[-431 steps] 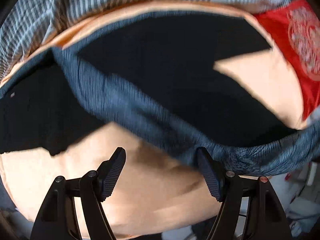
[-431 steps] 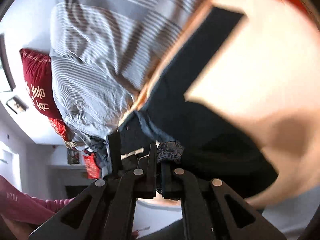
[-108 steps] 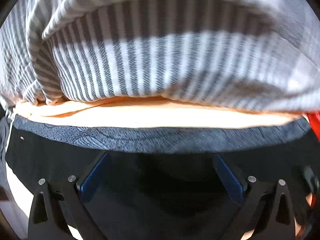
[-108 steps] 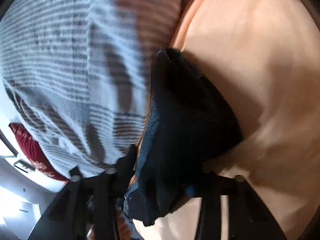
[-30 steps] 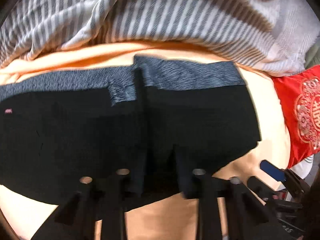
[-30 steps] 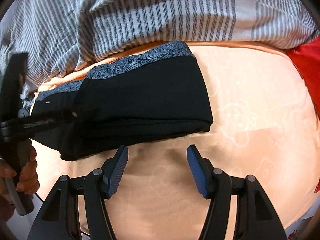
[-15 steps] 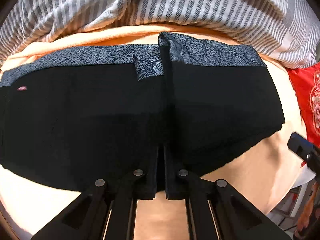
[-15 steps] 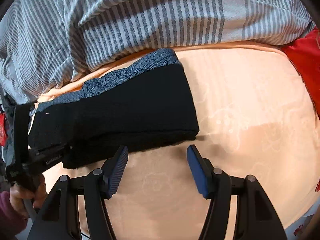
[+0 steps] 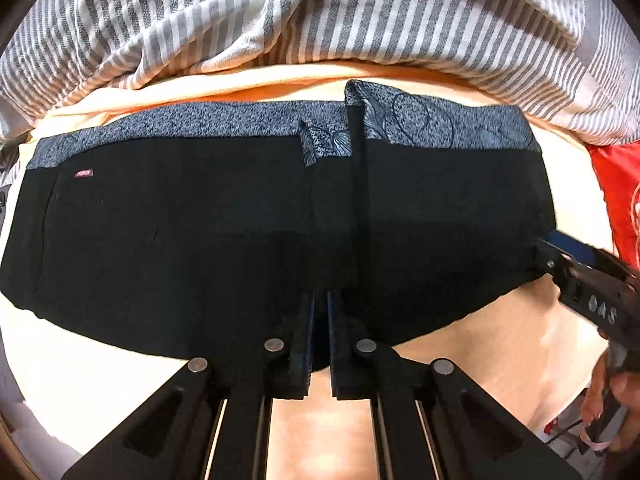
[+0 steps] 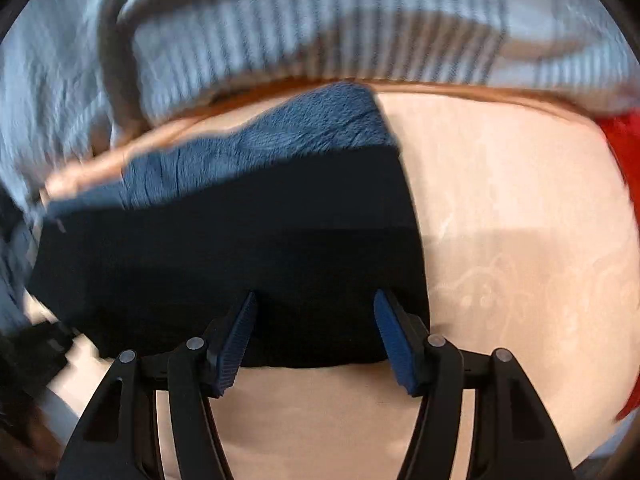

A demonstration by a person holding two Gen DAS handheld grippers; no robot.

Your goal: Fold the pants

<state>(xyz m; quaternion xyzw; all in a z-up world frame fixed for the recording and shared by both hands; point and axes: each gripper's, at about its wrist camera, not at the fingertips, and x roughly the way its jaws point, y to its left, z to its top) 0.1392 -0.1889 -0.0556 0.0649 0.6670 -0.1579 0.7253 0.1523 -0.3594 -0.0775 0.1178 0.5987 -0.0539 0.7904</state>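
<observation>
Striped duvet (image 9: 360, 20) crowds the pants' (image 9: 180, 232) far edge; near sheet (image 9: 500, 360) bare.

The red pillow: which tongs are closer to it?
Right. The right tongs sit at the pants' end beside the red pillow; the left tongs are shut at the pants' middle, farther away.

Black gripper (image 10: 316, 332) frame, silver screws; blue ribbed pads on fingers (image 10: 394, 340).
</observation>
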